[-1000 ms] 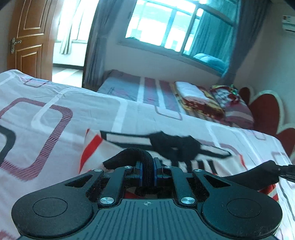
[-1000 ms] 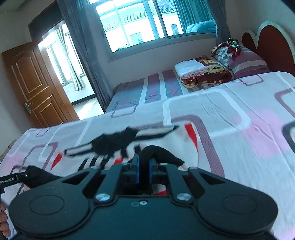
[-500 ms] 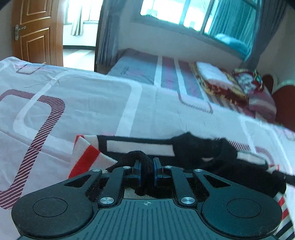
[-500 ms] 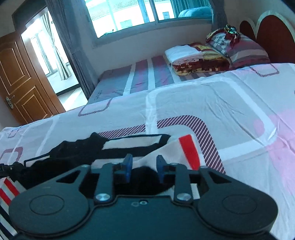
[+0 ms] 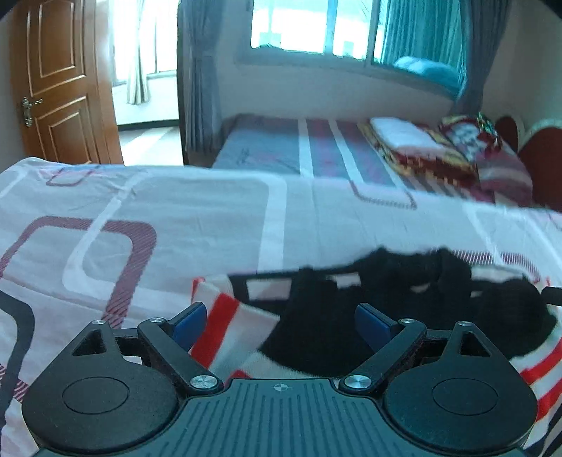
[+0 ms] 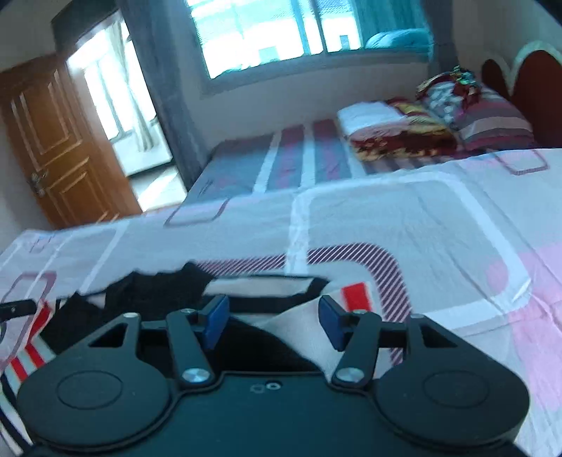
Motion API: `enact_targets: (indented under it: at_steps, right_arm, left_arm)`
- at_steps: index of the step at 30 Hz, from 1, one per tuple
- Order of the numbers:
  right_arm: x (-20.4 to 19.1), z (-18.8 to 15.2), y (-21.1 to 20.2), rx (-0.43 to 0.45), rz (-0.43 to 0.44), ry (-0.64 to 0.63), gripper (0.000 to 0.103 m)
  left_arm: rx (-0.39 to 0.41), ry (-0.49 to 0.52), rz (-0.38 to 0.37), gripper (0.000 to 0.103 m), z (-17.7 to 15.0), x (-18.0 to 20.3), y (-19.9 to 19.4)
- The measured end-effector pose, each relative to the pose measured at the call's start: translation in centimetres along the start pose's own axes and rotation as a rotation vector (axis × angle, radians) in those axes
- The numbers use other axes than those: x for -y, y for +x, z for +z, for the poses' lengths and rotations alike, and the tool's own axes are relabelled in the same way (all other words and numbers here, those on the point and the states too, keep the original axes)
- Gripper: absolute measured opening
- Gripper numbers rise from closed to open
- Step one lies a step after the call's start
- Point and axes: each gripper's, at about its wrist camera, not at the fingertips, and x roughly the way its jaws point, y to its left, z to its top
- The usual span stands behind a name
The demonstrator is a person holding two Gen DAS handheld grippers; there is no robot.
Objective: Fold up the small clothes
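The left gripper (image 5: 281, 320) has just been opening and stands wide — its blue pads clear of the striped garment (image 5: 239, 327) lying between and just ahead of them. The right gripper (image 6: 272, 320), also just opening, stands about half open over the same garment (image 6: 302, 316) — on the patterned bedsheet (image 6: 421, 225).

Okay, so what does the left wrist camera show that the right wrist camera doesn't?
Only the left wrist view shows the left hand-held gripper, jaws wide apart over the black part of the striped garment; they have just been opening.

Only the right wrist view shows the right hand-held gripper, jaws also just opening, pads clear of the cloth.

Both show the garment lying on the patterned bed sheet, the wooden door, the window and the folded blankets.
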Motion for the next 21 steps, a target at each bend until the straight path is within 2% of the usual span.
enact_targets:
  at_steps: [2, 4, 8, 9, 10, 12, 17, 19, 21]
  right_arm:
    - [-0.6, -0.3, 0.8, -0.041, -0.003, -0.045, 0.056]
    - [-0.6, -0.7, 1.2, -0.056, 0.005, -0.044, 0.061]
    - [-0.7, -1.1, 1.1, -0.059, 0.038, -0.045, 0.064]
    - [-0.6, -1.0, 0.9, -0.045, 0.051, -0.042, 0.065]
    - [-0.4, -0.9, 0.6, -0.028, 0.057, -0.038, 0.068]
    - [-0.4, -0.9, 0.3, -0.021, 0.067, -0.045, 0.07]
    - [-1.2, -1.7, 0.9, -0.072, 0.094, -0.119, 0.07]
    - [-1.3, -2.0, 0.8, -0.073, 0.128, -0.126, 0.074]
    - [-1.7, -2.4, 1.0, -0.07, 0.085, -0.189, 0.071]
  left_arm:
    - [-0.016, 0.02, -0.002, 0.078, -0.5, 0.2, 0.6]
    - [-0.048, 0.029, -0.013, 0.048, -1.0, 0.4, 1.2]
    - [-0.067, 0.058, -0.005, 0.035, -2.0, 1.2, 1.9]
    - [-0.07, 0.064, -0.004, 0.024, -2.2, 1.3, 2.0]
    - [-0.073, 0.063, 0.002, 0.019, -2.4, 1.4, 2.1]
    - [-0.067, 0.05, 0.004, 0.019, -2.5, 1.3, 2.1]
    - [-0.068, 0.031, 0.009, 0.019, -2.6, 1.3, 1.9]
    - [-0.068, 0.056, 0.012, 0.019, -2.8, 1.6, 1.9]
    - [-0.064, 0.084, 0.022, 0.019, -2.9, 1.9, 1.8]
